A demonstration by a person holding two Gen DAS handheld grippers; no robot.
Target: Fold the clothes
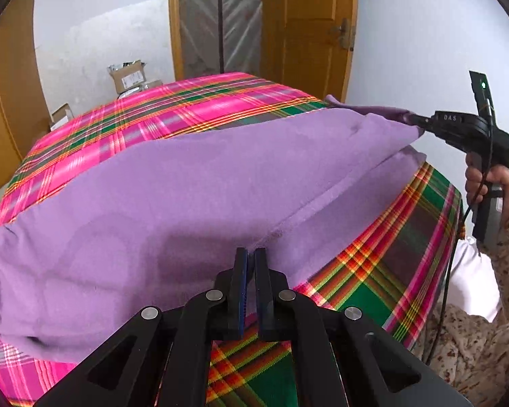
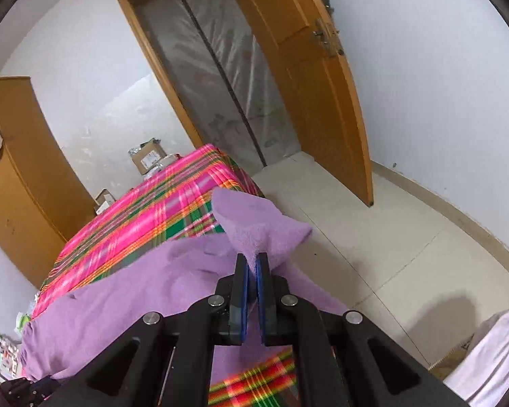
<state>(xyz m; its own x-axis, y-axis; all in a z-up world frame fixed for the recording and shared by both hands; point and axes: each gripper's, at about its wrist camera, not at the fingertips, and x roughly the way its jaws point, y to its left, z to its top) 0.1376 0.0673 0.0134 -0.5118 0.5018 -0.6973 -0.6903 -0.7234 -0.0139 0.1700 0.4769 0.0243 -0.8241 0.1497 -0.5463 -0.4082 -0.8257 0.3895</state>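
Both grippers, left [image 1: 251,254] and right [image 2: 253,260], clamped on the purple garment [image 1: 193,183] over the plaid bed [image 1: 200,101]. Keep fabric taut, carry edges evenly, lay flat.

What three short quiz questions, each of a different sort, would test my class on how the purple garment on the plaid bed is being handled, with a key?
1. True or false: the right tongs are shut on the purple garment.
2. Multiple choice: the garment lies on A) a bare wooden table, B) a plaid bed cover, C) the floor.
3. Fill in: the left tongs grip the garment at its near ____.

Key: 1 true; 2 B; 3 edge.
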